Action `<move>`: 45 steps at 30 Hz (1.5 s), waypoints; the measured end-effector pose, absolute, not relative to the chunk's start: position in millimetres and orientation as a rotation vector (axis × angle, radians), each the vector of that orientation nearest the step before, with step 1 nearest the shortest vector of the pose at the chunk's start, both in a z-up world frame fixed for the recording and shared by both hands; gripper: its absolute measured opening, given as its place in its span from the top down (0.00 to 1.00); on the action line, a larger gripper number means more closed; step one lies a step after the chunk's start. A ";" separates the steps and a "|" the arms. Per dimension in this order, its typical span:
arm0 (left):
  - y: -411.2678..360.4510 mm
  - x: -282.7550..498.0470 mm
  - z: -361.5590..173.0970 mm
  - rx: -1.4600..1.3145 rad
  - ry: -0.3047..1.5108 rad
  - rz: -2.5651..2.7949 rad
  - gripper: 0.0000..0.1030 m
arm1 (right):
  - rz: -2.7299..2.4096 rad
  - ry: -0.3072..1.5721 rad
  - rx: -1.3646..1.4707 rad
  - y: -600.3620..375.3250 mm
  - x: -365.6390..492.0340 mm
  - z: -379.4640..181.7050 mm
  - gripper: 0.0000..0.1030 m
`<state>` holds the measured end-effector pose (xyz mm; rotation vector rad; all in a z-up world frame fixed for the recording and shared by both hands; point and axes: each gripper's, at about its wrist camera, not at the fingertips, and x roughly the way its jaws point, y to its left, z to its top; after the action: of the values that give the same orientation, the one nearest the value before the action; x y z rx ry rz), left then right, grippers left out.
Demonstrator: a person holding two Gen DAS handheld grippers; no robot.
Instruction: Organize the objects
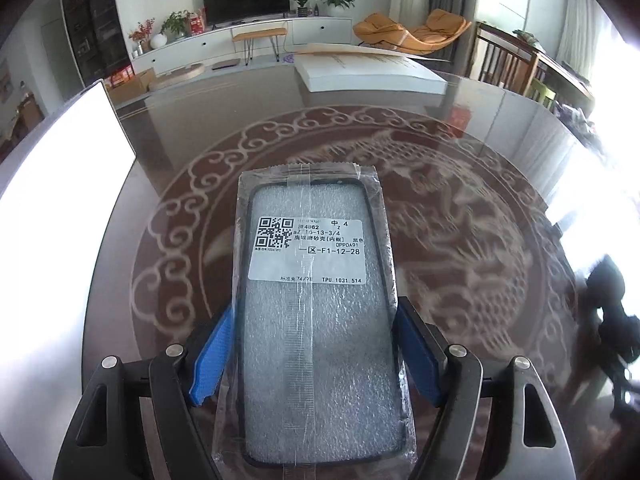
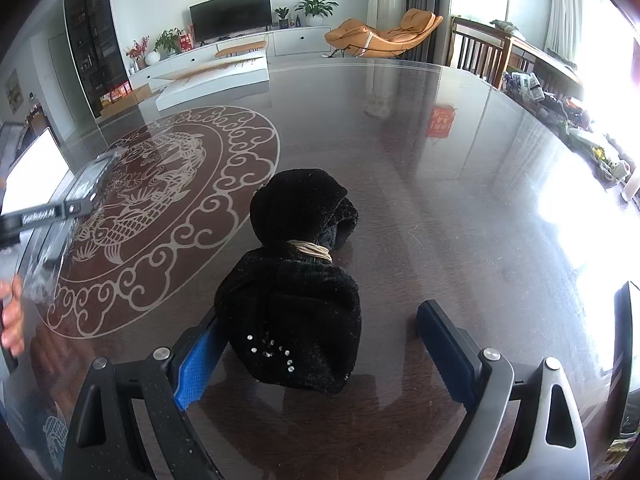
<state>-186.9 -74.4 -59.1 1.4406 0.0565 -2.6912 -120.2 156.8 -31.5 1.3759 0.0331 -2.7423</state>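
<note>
A black phone case [image 1: 308,252] in a clear plastic bag with a white barcode label is clamped between the blue pads of my left gripper [image 1: 316,308], which is shut on its long sides. In the right wrist view that same gripper [image 2: 60,212] and the bagged case [image 2: 90,178] show at the far left, above the table. A black fuzzy cloth bundle [image 2: 296,304] tied with pale cord lies on the table. My right gripper [image 2: 320,314] stands open astride its near end, the right pad clear of it.
The glass-topped table [image 2: 440,200] bears a dragon medallion [image 2: 168,216]. A flat white box [image 1: 372,76] lies at its far side and a bright white panel [image 1: 60,184] at the left. A dark object [image 2: 624,360] stands at the right edge. A hand [image 2: 12,320] shows at left.
</note>
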 end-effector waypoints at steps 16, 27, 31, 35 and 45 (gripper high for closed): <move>-33.6 -87.3 -59.5 1.435 0.002 -2.813 0.28 | -2.493 -0.409 1.287 196.3 -107.0 -17.4 0.10; -42.0 -73.5 -55.9 1.429 0.078 -2.843 0.28 | -2.508 0.058 1.624 139.0 -161.6 -20.3 0.64; -46.7 -61.3 -44.1 1.391 0.117 -2.874 0.28 | -2.500 0.020 1.582 141.8 -140.4 -3.7 0.69; -57.0 -43.2 -8.2 1.307 0.229 -2.948 0.28 | -2.496 -0.005 1.472 132.7 -114.1 29.9 0.69; -177.6 26.7 100.4 0.974 0.349 -2.893 0.28 | -2.233 0.025 1.131 -32.6 -58.4 117.8 0.69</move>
<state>26.7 -177.6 100.4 0.9737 0.3490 -2.8930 -58.4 -32.6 117.8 1.1310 0.0250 -2.2326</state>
